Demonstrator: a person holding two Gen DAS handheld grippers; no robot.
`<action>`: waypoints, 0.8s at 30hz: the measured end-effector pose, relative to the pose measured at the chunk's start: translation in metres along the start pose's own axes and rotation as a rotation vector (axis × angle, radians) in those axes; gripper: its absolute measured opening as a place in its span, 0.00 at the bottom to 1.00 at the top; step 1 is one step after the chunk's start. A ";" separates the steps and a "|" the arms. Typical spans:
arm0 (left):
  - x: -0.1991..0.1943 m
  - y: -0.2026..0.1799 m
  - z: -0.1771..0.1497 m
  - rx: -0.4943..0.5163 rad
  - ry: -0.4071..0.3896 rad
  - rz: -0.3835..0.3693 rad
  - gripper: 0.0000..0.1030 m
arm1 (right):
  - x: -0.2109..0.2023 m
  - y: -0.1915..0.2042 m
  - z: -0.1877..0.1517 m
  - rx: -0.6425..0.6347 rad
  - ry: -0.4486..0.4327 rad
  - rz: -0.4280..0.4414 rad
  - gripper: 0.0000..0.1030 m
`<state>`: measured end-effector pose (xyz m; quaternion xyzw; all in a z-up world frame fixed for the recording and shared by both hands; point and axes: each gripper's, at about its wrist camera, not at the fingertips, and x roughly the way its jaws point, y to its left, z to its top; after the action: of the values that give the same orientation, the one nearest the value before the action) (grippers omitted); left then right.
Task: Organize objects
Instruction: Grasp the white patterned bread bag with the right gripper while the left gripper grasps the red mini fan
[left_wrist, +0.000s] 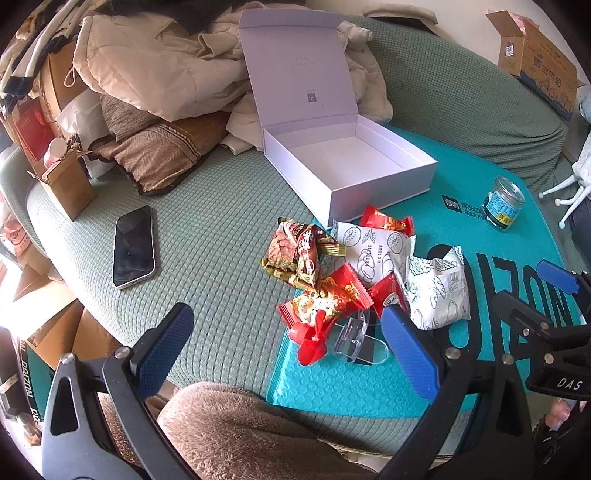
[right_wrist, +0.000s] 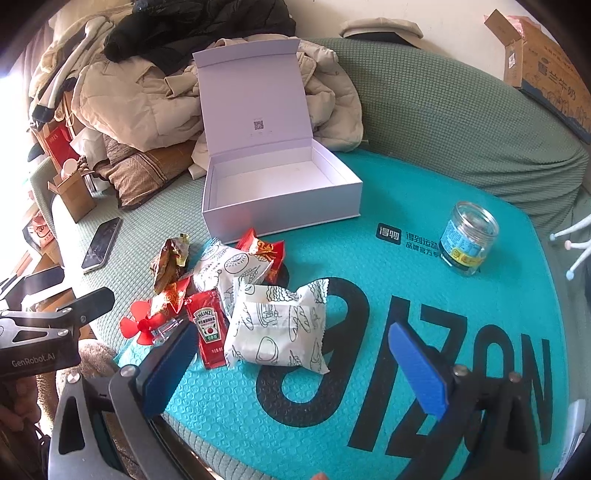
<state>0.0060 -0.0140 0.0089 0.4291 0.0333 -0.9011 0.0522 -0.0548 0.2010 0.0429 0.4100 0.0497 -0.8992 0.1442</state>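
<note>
Cluttered with coats, cushions and cardboard cartons, the room gave you only a green quilted sofa seat to work on, half covered by a teal bubble-textured mat.

From the left wrist view, your left gripper had its blue padded fingers spread wide and gripping nothing. The heap of snack packets sat just ahead of the right-hand pad: a red foil candy packet nearest, a brown-and-gold wrapped snack behind it, and a white printed pastry pouch to the right. A red plastic propeller toy on a clear stand lay between the fingers. The open white cardboard box with its lid raised stood just beyond the heap, empty. A black smartphone lay well apart on the left, a small glass jar with a blue label well apart on the right.

From the right wrist view, your right gripper also stood released and empty. The white printed pastry pouch lay directly between and ahead of the fingers, its long axis roughly crosswise to them, with a red Heinz ketchup sachet touching its left edge. That hand looked the nearer to the pouch; the white box waited straight beyond, so a forward carry would probably serve.
</note>
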 end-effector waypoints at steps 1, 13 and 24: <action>0.002 -0.001 -0.001 0.001 0.002 0.000 0.99 | 0.003 0.000 -0.002 0.000 0.006 0.008 1.00; 0.030 0.000 -0.020 -0.010 0.078 -0.005 0.99 | 0.033 0.002 -0.027 -0.004 0.070 0.089 1.00; 0.051 0.005 -0.024 -0.028 0.109 0.009 0.99 | 0.058 -0.001 -0.031 0.025 0.095 0.090 1.00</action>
<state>-0.0069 -0.0196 -0.0457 0.4771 0.0468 -0.8755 0.0602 -0.0684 0.1958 -0.0210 0.4559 0.0267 -0.8719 0.1767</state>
